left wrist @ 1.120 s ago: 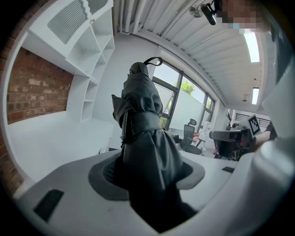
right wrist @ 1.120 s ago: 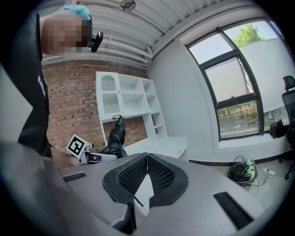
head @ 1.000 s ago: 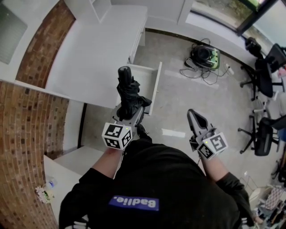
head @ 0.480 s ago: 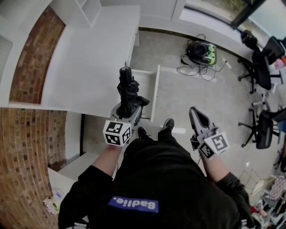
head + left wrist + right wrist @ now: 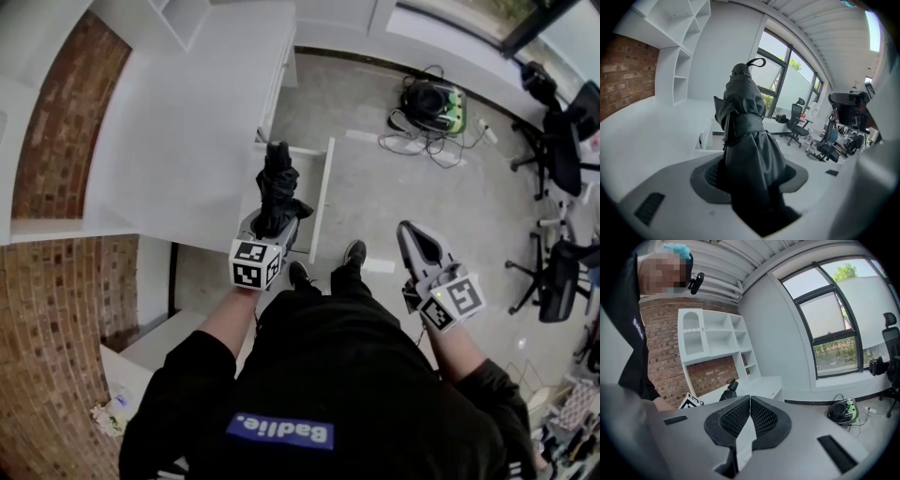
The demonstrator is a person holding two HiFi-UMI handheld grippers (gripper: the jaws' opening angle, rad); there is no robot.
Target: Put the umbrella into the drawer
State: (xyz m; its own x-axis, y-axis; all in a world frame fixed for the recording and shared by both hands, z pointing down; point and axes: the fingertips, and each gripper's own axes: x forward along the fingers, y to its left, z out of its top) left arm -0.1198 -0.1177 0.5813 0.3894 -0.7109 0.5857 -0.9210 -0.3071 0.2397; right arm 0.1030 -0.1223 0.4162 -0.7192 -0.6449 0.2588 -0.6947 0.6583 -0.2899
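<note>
- A person (image 5: 328, 375) in a black top, seen from above, holds a gripper in each hand beside an open white drawer (image 5: 322, 192) pulled out from a white desk (image 5: 187, 122).
- The left gripper (image 5: 273, 223) is clenched on a folded black umbrella (image 5: 278, 183). Its fingers (image 5: 708, 174) press the bunched fabric at the near end. The rest of the umbrella stands out past them, bound by its strap, with a small loop at the far tip.
- The umbrella is in the air, over the drawer's opening as the head view shows it, and not yet inside. It runs parallel to the drawer's front panel, likely so that it fits lengthwise when lowered.
- The right gripper (image 5: 407, 236) hangs at the person's right, well apart from the drawer, over bare floor (image 5: 394, 187). Its fingers are pressed together with nothing between them, and it seems to be kept out of the way.
- The drawer looks empty, though the umbrella covers part of its inside, so this is not certain.
- The desk top is plain white. Beside it is a red brick wall (image 5: 56, 122), with white shelves (image 5: 717, 345) against it.
- The floor is pale grey. A dark and green device (image 5: 429, 103) sits among tangled cables (image 5: 412, 142) near the far wall. Black office chairs (image 5: 558, 155) stand at the right, near tall windows (image 5: 834, 329).
</note>
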